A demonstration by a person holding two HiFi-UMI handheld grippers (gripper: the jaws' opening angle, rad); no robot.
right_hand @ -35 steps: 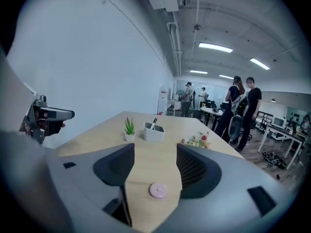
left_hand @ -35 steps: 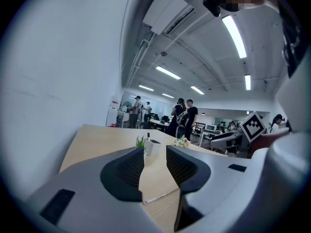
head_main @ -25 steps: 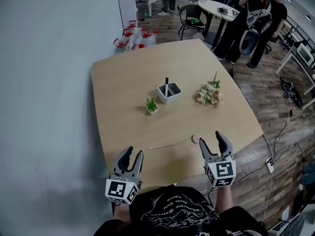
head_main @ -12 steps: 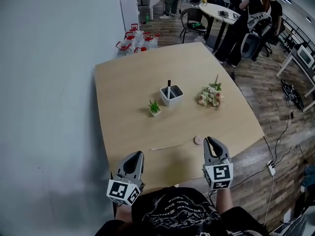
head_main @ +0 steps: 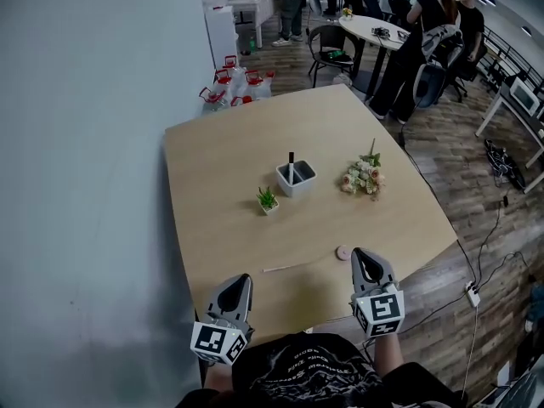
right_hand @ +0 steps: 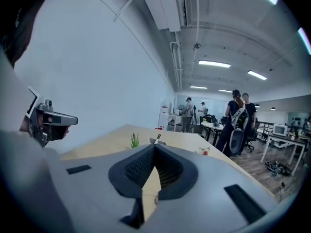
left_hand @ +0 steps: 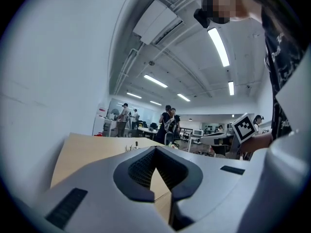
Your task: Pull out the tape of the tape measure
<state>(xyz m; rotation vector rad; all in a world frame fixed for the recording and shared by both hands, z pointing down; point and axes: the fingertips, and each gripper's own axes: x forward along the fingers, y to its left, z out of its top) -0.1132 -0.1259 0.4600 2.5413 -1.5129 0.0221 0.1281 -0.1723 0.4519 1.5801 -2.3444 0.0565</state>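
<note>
The tape measure [head_main: 342,252] is a small round pinkish case on the wooden table [head_main: 221,151] near its front edge. A thin pale strip of tape [head_main: 289,267] lies on the table to the left of the case. My right gripper [head_main: 364,256] hovers just right of the case, jaws shut with nothing between them. Near the table's front edge my left gripper [head_main: 241,280] is also shut and empty, a little below and left of the tape's free end. In the gripper views both the left gripper [left_hand: 155,149] and the right gripper [right_hand: 154,147] show their tips joined.
Mid-table stand a white pot with a black pen [head_main: 295,178], a small green plant [head_main: 268,200] and a bunch of flowers [head_main: 363,177]. Red-capped jugs [head_main: 234,79] sit on the floor behind the table. People, chairs and a round table [head_main: 378,24] are at the back right.
Both grippers' jaws have gone from open to shut, with nothing caught between them. Both grippers sit slightly nearer the person's body.
</note>
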